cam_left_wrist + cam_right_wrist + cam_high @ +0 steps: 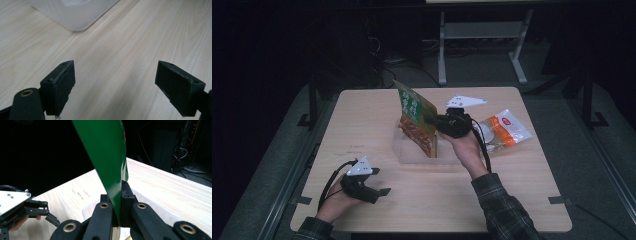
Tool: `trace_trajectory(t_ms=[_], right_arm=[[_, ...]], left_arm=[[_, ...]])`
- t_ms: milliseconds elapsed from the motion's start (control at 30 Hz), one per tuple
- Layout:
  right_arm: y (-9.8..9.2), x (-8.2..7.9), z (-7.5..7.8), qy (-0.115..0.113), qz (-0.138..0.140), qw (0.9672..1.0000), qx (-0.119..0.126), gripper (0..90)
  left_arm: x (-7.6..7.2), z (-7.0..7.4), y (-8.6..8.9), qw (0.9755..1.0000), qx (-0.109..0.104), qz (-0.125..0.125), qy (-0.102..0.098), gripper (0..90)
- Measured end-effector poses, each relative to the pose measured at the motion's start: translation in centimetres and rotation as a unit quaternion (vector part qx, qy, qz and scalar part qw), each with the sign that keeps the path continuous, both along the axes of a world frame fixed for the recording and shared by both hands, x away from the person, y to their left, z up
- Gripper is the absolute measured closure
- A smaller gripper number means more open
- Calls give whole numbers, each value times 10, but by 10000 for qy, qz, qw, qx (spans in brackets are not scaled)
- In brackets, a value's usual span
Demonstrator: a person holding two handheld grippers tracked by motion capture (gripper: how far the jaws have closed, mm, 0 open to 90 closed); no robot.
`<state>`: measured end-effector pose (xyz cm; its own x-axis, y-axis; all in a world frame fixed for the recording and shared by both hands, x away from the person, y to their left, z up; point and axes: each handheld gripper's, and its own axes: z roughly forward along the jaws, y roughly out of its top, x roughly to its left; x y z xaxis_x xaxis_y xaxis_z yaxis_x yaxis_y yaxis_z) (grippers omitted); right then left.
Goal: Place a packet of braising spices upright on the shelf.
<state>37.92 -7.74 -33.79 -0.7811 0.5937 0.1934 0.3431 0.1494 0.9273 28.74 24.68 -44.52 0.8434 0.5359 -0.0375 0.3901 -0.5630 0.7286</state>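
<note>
A green snack packet (416, 116) with red food print stands upright over a clear plastic tub (412, 156) at the table's middle. My right gripper (433, 123) is shut on the packet's right edge, coming in from the right. In the right gripper view the green packet (107, 157) runs up from between the closed jaws of the right gripper (117, 195), above the tub (152, 210). My left gripper (381, 181) rests low at the front left, open, with nothing between its jaws. In its own view the left gripper (122, 82) frames bare wood, with the tub's corner (75, 17) ahead.
An orange and white packet (506, 130) lies flat on the table to the right of the tub. The wooden table (362, 120) has black clamps at its edges. A grey stand (482, 35) and cables sit on the dark floor behind.
</note>
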Motion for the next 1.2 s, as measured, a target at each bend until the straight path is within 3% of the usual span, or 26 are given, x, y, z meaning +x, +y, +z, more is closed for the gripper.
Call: trace_trajectory(t_ms=[233,533,867,1200], right_arm=[[6,2,-4,-64,15,10000,-73,894],[12,5,-14,2,99,9997,-201,894],[15,7,-22,124,165,9995,-232,893],[18,8,-31,186,226,9987,-414,892]], left_arm=[[0,-1,-2,10000,4,-30,22,158],[0,-1,-2,10000,55,-75,28,158],[-1,-2,-4,10000,-53,-38,64,158],[0,-2,-4,9999,33,-111,50,158]])
